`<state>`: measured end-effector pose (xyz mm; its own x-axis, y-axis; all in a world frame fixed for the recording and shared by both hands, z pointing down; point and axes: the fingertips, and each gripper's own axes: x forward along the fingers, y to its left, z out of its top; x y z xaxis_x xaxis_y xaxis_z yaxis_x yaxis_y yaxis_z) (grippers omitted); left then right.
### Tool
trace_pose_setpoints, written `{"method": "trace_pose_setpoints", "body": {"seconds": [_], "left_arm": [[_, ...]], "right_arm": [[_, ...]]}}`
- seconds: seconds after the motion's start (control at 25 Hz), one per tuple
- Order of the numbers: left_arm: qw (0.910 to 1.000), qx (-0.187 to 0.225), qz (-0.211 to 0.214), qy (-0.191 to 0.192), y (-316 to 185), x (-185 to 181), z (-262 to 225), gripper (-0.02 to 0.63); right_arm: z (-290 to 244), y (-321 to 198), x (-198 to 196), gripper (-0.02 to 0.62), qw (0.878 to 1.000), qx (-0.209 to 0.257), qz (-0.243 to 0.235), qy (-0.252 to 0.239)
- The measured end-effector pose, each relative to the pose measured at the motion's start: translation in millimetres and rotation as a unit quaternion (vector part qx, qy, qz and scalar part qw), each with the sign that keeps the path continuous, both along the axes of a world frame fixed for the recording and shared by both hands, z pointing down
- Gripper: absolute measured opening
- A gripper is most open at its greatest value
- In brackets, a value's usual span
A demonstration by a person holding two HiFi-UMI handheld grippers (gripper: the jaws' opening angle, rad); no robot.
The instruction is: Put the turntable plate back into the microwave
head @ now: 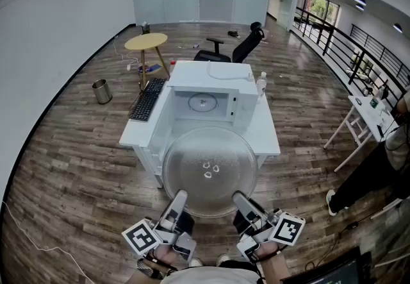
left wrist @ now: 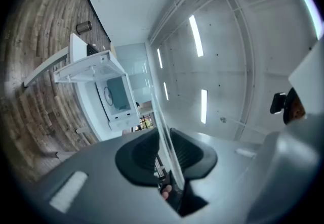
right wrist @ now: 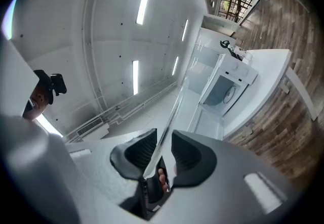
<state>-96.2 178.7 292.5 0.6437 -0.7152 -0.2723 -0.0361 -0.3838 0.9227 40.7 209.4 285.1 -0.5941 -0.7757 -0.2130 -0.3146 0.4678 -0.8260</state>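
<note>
The clear glass turntable plate [head: 209,170] hangs level in the air, just in front of the white table [head: 269,138]. My left gripper [head: 178,198] is shut on its near left rim and my right gripper [head: 239,199] on its near right rim. In the left gripper view the plate's edge [left wrist: 161,117] runs between the dark pads of the left gripper [left wrist: 163,154]. In the right gripper view the plate's edge [right wrist: 174,109] does the same at the right gripper [right wrist: 163,149]. Beyond the plate stands the white microwave [head: 205,100], its door [head: 160,119] swung open to the left. The microwave [left wrist: 114,94] [right wrist: 225,89] also shows in both gripper views.
A black keyboard [head: 147,98] lies on the table's left side and a bottle [head: 261,83] stands right of the microwave. Behind are a yellow round table [head: 146,41], an office chair [head: 237,49] and a metal bin [head: 101,91]. A person [head: 384,161] stands at the right by a white side table [head: 368,113].
</note>
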Motion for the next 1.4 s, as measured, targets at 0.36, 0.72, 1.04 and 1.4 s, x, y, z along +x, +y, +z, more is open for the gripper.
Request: {"method": "trace_pose_setpoints", "body": {"seconds": [0.36, 0.72, 1.04, 1.4], "left_arm": [[0.9998, -0.010, 0.014, -0.004, 4.8, -12.0, 2.4, 0.077], [0.9995, -0.018, 0.002, -0.024, -22.9, -9.5, 17.7, 0.078], [0.9994, -0.011, -0.016, -0.030, -88.9, 15.9, 17.9, 0.079], [0.9989, -0.005, -0.039, -0.025, -159.8, 51.8, 7.3, 0.080]], "right_arm": [[4.8, 8.1, -13.2, 0.097, 1.000, -0.008, 0.012, -0.006], [15.3, -23.8, -8.5, 0.100, 0.999, -0.002, 0.006, 0.037], [19.3, -95.3, 18.6, 0.100, 1.000, -0.004, -0.013, 0.025], [3.4, -173.7, 55.6, 0.100, 0.999, 0.007, -0.041, 0.030]]}}
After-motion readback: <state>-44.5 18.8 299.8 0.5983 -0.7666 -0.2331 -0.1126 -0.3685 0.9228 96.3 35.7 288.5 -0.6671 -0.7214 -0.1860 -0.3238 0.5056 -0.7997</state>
